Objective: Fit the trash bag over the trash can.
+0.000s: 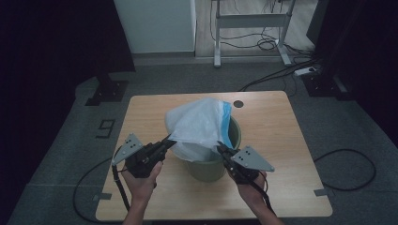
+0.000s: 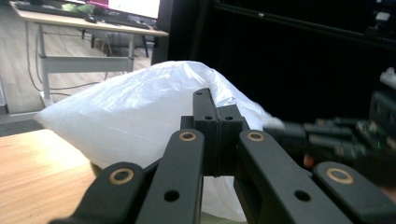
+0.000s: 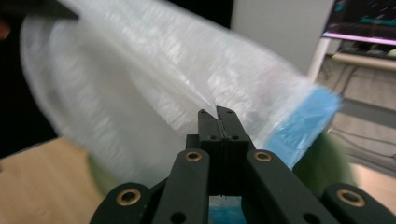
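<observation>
The thin white plastic bag with a blue band (image 1: 199, 123) billows over the mouth of the round green bin (image 1: 206, 168), mid-tabletop. The left hand-held gripper (image 1: 165, 141) pinches its near-left edge, the right hand-held gripper (image 1: 221, 149) its near-right edge, both pressed together on the film, so the bag stretches crosswise between them. Around stand the pale wooden tabletop (image 1: 281, 140), grey floor and trailing cables.
</observation>
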Motion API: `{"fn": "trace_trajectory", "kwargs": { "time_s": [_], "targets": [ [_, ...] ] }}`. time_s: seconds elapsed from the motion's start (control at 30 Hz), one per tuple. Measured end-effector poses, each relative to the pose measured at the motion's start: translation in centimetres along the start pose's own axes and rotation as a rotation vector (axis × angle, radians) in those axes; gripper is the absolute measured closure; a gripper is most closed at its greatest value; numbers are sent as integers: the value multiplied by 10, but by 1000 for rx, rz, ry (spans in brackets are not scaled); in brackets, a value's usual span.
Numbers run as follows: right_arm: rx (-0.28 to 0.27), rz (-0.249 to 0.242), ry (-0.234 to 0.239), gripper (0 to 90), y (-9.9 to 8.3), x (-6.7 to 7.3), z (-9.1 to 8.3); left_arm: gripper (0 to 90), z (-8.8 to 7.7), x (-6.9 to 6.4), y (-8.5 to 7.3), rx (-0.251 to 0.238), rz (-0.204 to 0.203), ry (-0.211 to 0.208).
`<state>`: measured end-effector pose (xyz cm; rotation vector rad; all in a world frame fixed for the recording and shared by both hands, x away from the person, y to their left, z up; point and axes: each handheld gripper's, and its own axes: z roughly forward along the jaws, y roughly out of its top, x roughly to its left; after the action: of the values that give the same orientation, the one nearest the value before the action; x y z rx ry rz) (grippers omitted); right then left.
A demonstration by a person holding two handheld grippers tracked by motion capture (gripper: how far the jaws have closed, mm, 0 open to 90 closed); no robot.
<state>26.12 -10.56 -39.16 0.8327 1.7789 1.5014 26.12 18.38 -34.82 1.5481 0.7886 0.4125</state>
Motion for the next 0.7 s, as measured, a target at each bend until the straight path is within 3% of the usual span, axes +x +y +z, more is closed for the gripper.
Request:
{"fn": "trace_trajectory", "kwargs": {
  "time_s": [0.37, 0.5, 0.63, 0.7],
  "targets": [
    [-137, -21, -100, 889, 40, -30, -32, 895, 20, -20, 5, 39, 60, -70],
    [-156, -19, -116, 889, 41, -36, -46, 890, 27, -29, 3, 80, 91, -93],
    [-148, -17, -126, 888, 32, -39, -54, 889, 31, -32, -1, 112, 107, -101],
    [-127, -11, -119, 882, 19, -40, -56, 891, 32, -32, -5, 127, 116, -90]
  ]
}}
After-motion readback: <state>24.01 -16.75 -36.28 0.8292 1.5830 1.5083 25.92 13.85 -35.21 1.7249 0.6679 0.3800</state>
